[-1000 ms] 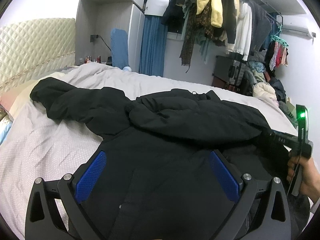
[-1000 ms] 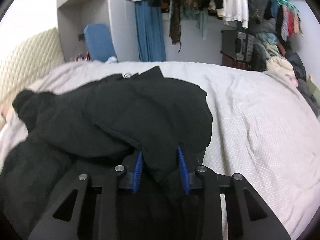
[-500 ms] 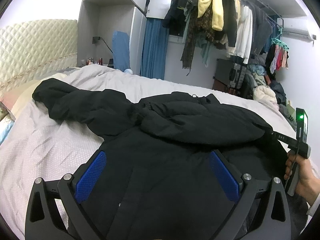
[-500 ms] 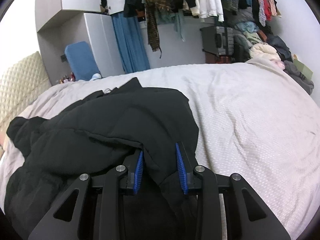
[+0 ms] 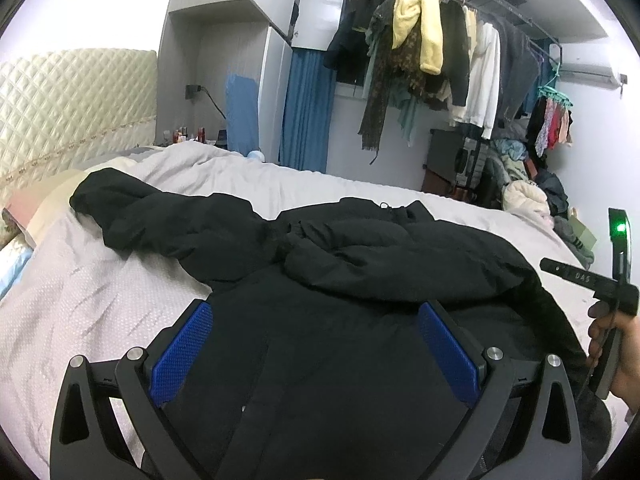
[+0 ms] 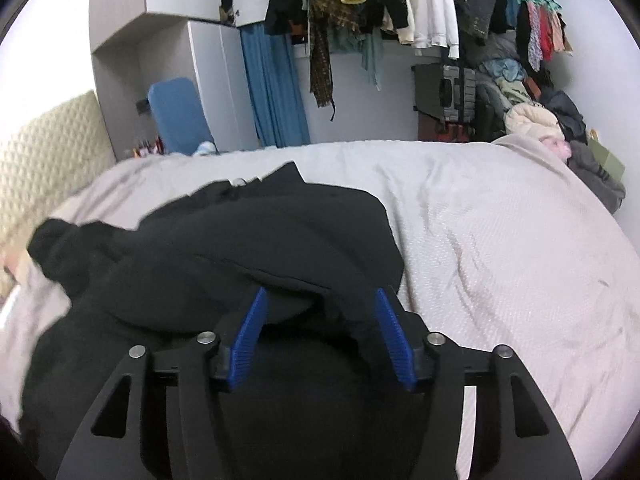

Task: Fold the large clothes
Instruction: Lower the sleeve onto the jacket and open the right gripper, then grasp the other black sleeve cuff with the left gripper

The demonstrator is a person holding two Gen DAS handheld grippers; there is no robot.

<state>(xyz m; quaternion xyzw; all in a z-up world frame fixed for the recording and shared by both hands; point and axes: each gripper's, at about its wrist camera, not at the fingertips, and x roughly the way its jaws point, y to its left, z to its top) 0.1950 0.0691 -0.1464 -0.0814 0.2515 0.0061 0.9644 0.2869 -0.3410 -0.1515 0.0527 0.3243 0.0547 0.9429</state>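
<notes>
The jacket [image 5: 352,264] lies spread on the bed [image 5: 80,300], black and puffy, with one sleeve [image 5: 160,216] stretched toward the headboard [image 5: 72,104] and the other side folded over onto its body. Its near hem is cut off by the lower edge in both views, and the black cloth shows so little contrast that seams and layers are hard to separate. In the right wrist view the jacket [image 6: 224,248] is blurred along the side toward the headboard.

The left gripper [image 5: 316,340] hangs over the jacket's body with its blue pads wide apart and nothing between them. The right gripper [image 6: 324,324] has its jaws parted too; a fold of the jacket bulges between the pads, but whether cloth touches either pad cannot be told. From the left wrist view, only the right gripper's back end and the hand [image 5: 616,348] holding it show at the jacket's edge away from the headboard; its fingers are hidden behind the cloth.

Beyond the bed, a rack [image 5: 440,48] of hanging clothes stands past the jacket, with a heap [image 5: 528,184] of garments beside it.
</notes>
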